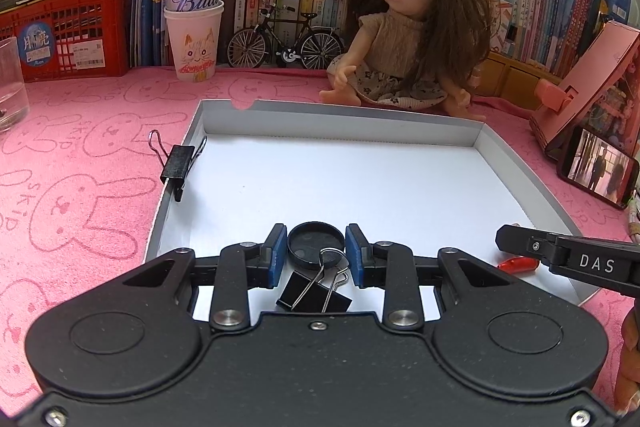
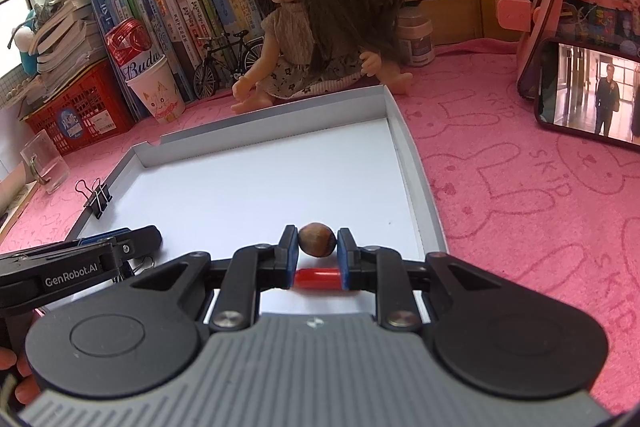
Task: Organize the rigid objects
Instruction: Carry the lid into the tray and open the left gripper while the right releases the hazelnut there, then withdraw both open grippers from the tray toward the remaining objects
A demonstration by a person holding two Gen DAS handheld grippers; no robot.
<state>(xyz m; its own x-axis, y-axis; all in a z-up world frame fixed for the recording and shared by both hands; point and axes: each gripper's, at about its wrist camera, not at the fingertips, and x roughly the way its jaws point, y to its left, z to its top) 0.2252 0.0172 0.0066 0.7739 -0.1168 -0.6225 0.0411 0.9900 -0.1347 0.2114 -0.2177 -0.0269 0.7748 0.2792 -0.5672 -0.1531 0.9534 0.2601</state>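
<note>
The left gripper [image 1: 316,254] has its fingers on both sides of a black cap [image 1: 316,243] that lies in the near part of the white tray [image 1: 478,137]. The pads seem to touch its rim, but I cannot tell if they really press it. The cap looks like thin plastic, light and stiff. I think it should be held across the rim, at the widest place, because the round edge can slip out sideways.

Just behind the cap lies a clip [image 1: 314,294], and its wire handle rests over the edge of the cap. If the cap is lifted, the wire may be dragged with it. A clip is metal, small but rather heavy for its size; the flat black body is the best place to hold it, since the wire handles swing. A second clip [image 1: 179,163] sits clamped on the left wall of the tray.

The right gripper [image 2: 317,251] is closed on a brown nut [image 2: 317,244], which is held at its middle, near the right wall of the tray. The nut is hard, smooth and round, so it can roll out if the grip is weak. Under the fingers lies a red capsule [image 2: 320,278] on the tray floor; it looks smooth and may roll too.
</note>
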